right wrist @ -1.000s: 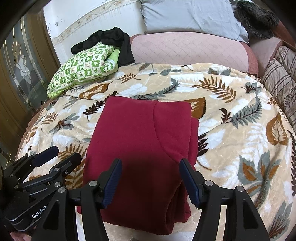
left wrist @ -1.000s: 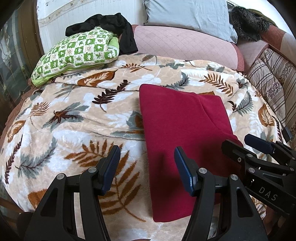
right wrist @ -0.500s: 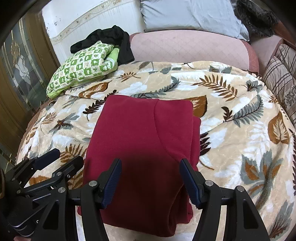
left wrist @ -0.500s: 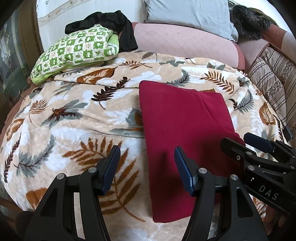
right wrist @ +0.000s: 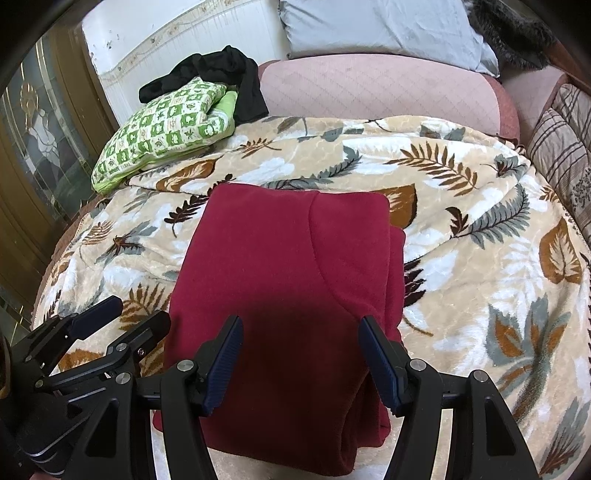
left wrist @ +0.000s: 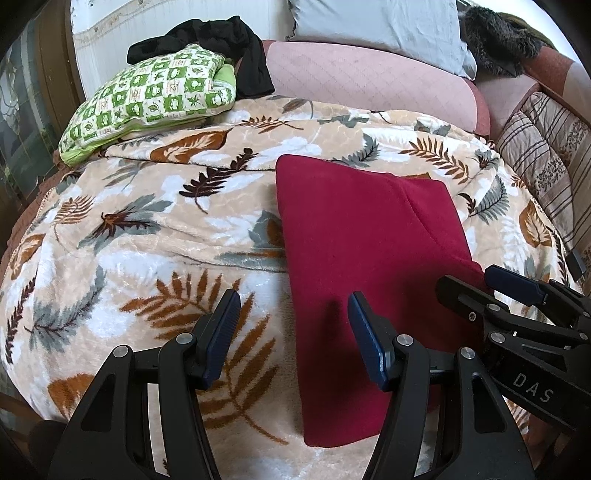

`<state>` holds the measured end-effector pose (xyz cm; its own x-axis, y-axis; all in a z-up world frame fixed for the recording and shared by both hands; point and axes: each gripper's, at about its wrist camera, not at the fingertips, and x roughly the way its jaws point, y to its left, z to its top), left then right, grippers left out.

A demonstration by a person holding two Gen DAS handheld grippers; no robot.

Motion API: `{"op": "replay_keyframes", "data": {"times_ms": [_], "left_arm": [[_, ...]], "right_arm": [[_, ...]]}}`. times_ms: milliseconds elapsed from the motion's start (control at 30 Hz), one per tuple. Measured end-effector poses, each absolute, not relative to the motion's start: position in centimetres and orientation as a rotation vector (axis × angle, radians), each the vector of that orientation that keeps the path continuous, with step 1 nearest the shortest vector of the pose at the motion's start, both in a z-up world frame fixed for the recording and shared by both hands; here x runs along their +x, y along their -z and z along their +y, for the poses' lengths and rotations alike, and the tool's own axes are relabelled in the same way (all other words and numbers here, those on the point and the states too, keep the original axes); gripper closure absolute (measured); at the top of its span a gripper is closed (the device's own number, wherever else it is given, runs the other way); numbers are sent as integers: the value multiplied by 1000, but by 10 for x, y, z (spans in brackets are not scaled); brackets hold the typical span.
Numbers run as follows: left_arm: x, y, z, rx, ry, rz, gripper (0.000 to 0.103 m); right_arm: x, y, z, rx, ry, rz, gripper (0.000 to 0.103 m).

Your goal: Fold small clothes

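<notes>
Left wrist view: your left gripper (left wrist: pixel 293 332) has its fingers spread wide, nothing between them, hovering over the near left edge of the red garment (left wrist: pixel 365 251). That garment lies folded into a long rectangle on the leaf-print blanket (left wrist: pixel 140 236). Your right gripper (left wrist: pixel 491 288) pokes in over the garment's near right side; its fingers also look spread, holding nothing. Far left of the garment sits the green checked pillow (left wrist: pixel 147 107), with black clothing (left wrist: pixel 221 40) draped on and behind it. A pink cushion (left wrist: pixel 369 77) and grey pillow (left wrist: pixel 373 26) lie beyond the garment's far end.

Right wrist view: your right gripper (right wrist: pixel 301 360) is spread, empty, above the red garment's (right wrist: pixel 280 266) near end. The garment's layered folded edges show along its right side. Your left gripper (right wrist: pixel 125 319) sits just left of the garment's near corner, fingers apart. Leaf-print blanket (right wrist: pixel 480 236) surrounds the garment; green checked pillow (right wrist: pixel 166 129) far left of it.
</notes>
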<state>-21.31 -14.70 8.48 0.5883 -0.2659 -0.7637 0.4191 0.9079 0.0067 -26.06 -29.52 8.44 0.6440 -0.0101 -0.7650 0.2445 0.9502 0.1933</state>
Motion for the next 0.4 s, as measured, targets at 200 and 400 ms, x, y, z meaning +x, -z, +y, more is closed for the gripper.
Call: {"op": "replay_keyframes", "data": {"times_ms": [200,400], "left_arm": [[-212,-83,-148,202,401,847,42],[-210,-81,-148,208,408,839,42]], "right_arm": [[-260,-84,-295,293,148,863,40],[-260,-82,-295,296,149,865,40]]}}
